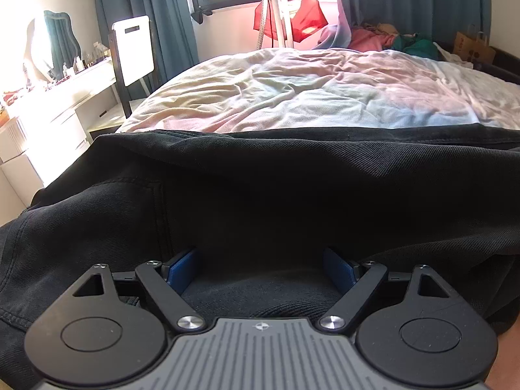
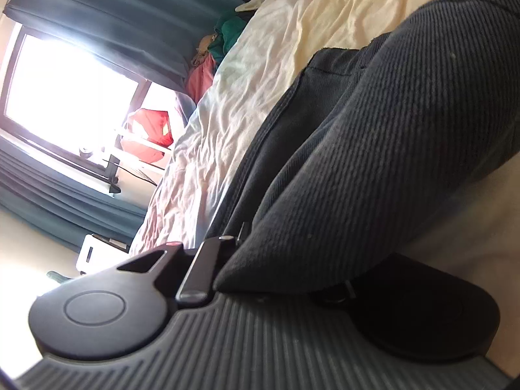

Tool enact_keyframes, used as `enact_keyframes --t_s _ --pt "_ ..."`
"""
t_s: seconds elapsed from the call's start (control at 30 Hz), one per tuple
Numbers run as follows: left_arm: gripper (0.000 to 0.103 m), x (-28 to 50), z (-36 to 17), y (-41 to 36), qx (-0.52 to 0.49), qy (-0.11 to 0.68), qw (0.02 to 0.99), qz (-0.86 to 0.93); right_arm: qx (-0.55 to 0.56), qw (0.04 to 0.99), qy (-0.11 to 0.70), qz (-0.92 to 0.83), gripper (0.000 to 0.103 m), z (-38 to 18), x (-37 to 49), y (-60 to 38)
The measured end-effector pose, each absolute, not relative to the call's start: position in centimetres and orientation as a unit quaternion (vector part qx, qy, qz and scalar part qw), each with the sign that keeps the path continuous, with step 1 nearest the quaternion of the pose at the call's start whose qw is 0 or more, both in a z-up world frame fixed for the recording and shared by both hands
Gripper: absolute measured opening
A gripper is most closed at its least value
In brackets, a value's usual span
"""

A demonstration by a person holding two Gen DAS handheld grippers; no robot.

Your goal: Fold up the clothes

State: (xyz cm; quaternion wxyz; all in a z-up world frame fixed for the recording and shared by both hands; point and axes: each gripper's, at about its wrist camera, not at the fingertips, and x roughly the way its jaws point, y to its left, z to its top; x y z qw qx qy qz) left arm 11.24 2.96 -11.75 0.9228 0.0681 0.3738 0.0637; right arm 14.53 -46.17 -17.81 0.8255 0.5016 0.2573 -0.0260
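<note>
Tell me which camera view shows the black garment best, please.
The left wrist view: the black garment lies spread across the bed, with seams visible. The right wrist view shows only a close, tilted fold of it covering the right hand-held gripper's fingers.

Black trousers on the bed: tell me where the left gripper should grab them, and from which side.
Grip the near edge of the black trousers, coming in low from the near side. The left gripper is open with cloth already bunched between its fingers. The far hem lies flat on the bedsheet, harder to pinch.
</note>
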Motion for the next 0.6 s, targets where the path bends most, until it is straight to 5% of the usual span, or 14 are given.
enact_keyframes --t_s 0.4,0.6 --pt "0.085 11.1 -11.2 3.2 0.063 0.378 0.922 0.054 0.474 0.849 0.218 -0.080 0.013 -16.7 12.4 -43.8" --pt "0.086 11.0 -10.1 4.3 0.041 0.384 0.922 0.031 0.244 0.943 0.206 -0.090 0.013 -11.3 13.4 -38.8"
